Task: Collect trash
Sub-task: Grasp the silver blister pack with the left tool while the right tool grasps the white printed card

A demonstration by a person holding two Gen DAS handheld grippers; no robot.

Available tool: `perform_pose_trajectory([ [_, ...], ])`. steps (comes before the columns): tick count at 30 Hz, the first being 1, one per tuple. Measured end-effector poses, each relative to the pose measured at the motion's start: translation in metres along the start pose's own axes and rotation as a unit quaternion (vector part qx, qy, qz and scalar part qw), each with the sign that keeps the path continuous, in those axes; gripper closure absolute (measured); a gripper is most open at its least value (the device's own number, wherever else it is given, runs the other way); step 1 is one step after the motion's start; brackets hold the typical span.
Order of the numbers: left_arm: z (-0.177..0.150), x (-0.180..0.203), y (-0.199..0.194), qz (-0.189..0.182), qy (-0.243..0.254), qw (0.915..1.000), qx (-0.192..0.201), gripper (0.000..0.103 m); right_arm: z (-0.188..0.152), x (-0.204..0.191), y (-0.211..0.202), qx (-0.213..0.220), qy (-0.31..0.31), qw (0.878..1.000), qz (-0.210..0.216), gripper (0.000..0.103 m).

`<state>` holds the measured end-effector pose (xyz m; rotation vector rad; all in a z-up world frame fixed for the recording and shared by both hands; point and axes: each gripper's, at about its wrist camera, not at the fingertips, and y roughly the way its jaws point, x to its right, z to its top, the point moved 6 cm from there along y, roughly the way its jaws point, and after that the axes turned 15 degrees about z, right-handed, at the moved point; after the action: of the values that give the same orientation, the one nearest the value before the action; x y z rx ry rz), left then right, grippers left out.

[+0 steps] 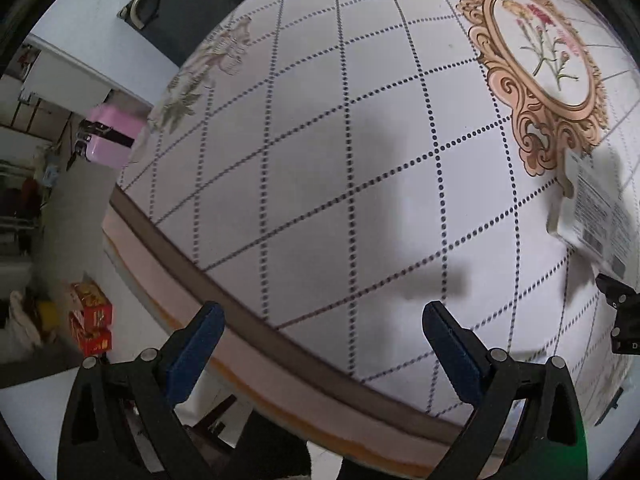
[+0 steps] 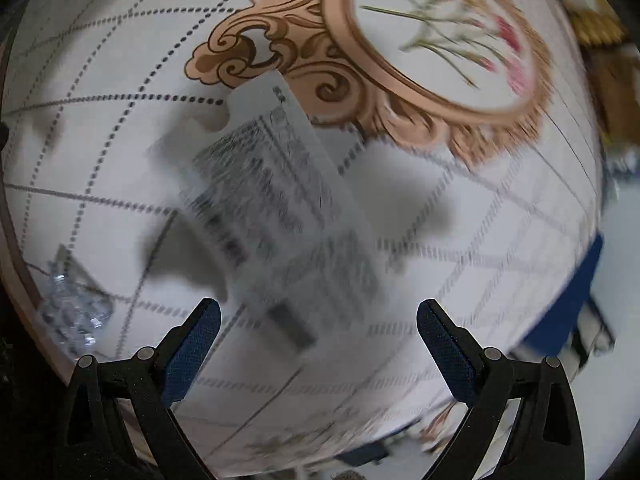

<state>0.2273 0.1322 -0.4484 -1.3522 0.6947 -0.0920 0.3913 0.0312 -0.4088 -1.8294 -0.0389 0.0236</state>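
Observation:
A flat white printed cardboard package lies on the round table's patterned cloth, just ahead of my right gripper, which is open and empty above it. The same package shows at the right edge of the left wrist view. A crumpled clear plastic wrapper lies near the table's left rim in the right wrist view. My left gripper is open and empty over the table's near edge. Part of the right gripper shows in the left wrist view.
The cloth has a dotted grid and a gold oval flower frame. Beyond the table edge are a pink case, red boxes on the floor and cluttered shelves at the left.

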Motion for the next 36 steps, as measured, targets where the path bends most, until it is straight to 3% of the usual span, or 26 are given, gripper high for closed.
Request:
perform_pose_trajectory([
  [5, 0.0, 0.002, 0.001, 0.005, -0.005, 0.9999, -0.009, 0.002, 0.002, 0.018, 0.012, 0.005, 0.002, 0.997, 0.072, 0.003],
  [7, -0.001, 0.002, -0.001, 0.006, -0.006, 0.9999, -0.011, 0.002, -0.009, 0.031, 0.015, 0.025, 0.056, 0.991, 0.12, 0.007],
  [10, -0.006, 0.004, -0.01, -0.001, 0.001, 1.0, -0.001, 0.002, -0.038, 0.05, 0.02, 0.055, 0.166, 0.975, 0.141, 0.008],
  [11, -0.011, 0.008, -0.014, -0.008, 0.012, 0.9999, 0.0, 0.002, -0.058, 0.055, 0.025, 0.064, 0.227, 0.959, 0.154, 0.008],
  [13, -0.022, 0.015, -0.019, -0.03, 0.026, 0.9992, -0.009, 0.002, -0.085, 0.057, 0.03, 0.081, 0.293, 0.938, 0.169, 0.008],
  [16, -0.05, 0.035, -0.025, -0.08, 0.048, 0.9952, -0.03, 0.002, -0.141, 0.054, 0.041, 0.122, 0.418, 0.874, 0.215, 0.009],
  [17, -0.055, 0.042, -0.025, -0.092, 0.057, 0.9934, -0.037, 0.002, -0.166, 0.051, 0.046, 0.137, 0.466, 0.843, 0.232, 0.009],
  [19, -0.068, 0.057, -0.022, -0.112, 0.079, 0.9889, -0.059, 0.002, -0.194, 0.046, 0.052, 0.153, 0.514, 0.809, 0.243, 0.009],
  [21, -0.077, 0.069, -0.018, -0.116, 0.097, 0.9863, -0.068, 0.002, -0.209, 0.046, 0.058, 0.152, 0.532, 0.793, 0.255, 0.008],
  [23, -0.079, 0.078, -0.013, -0.108, 0.109, 0.9859, -0.066, 0.003, -0.214, 0.045, 0.06, 0.153, 0.527, 0.791, 0.269, 0.008],
  [25, -0.081, 0.085, -0.009, -0.096, 0.119, 0.9862, -0.063, 0.007, -0.219, 0.048, 0.056, 0.171, 0.518, 0.799, 0.254, 0.008],
  [26, -0.082, 0.088, -0.008, -0.091, 0.123, 0.9865, -0.058, 0.014, -0.221, 0.046, 0.054, 0.177, 0.513, 0.802, 0.248, 0.008],
  [27, -0.083, 0.09, -0.008, -0.087, 0.128, 0.9865, -0.055, 0.03, -0.222, 0.045, 0.052, 0.184, 0.505, 0.808, 0.239, 0.008],
  [29, -0.087, 0.094, -0.01, -0.08, 0.137, 0.9866, -0.038, 0.033, -0.222, 0.044, 0.05, 0.193, 0.493, 0.814, 0.239, 0.007],
  [31, -0.089, 0.098, -0.017, -0.085, 0.145, 0.9854, -0.024, 0.054, -0.217, 0.045, 0.055, 0.195, 0.48, 0.821, 0.238, 0.003],
  [32, -0.089, 0.098, -0.019, -0.078, 0.153, 0.985, -0.015, 0.054, -0.21, 0.04, 0.054, 0.197, 0.475, 0.824, 0.236, 0.001],
  [35, -0.088, 0.098, -0.021, -0.077, 0.159, 0.9843, -0.009, 0.054, -0.204, 0.025, 0.054, 0.195, 0.45, 0.85, 0.191, 0.002],
  [36, -0.088, 0.095, -0.02, -0.078, 0.158, 0.9843, -0.008, 0.054, -0.204, 0.023, 0.054, 0.196, 0.449, 0.852, 0.183, 0.004],
])
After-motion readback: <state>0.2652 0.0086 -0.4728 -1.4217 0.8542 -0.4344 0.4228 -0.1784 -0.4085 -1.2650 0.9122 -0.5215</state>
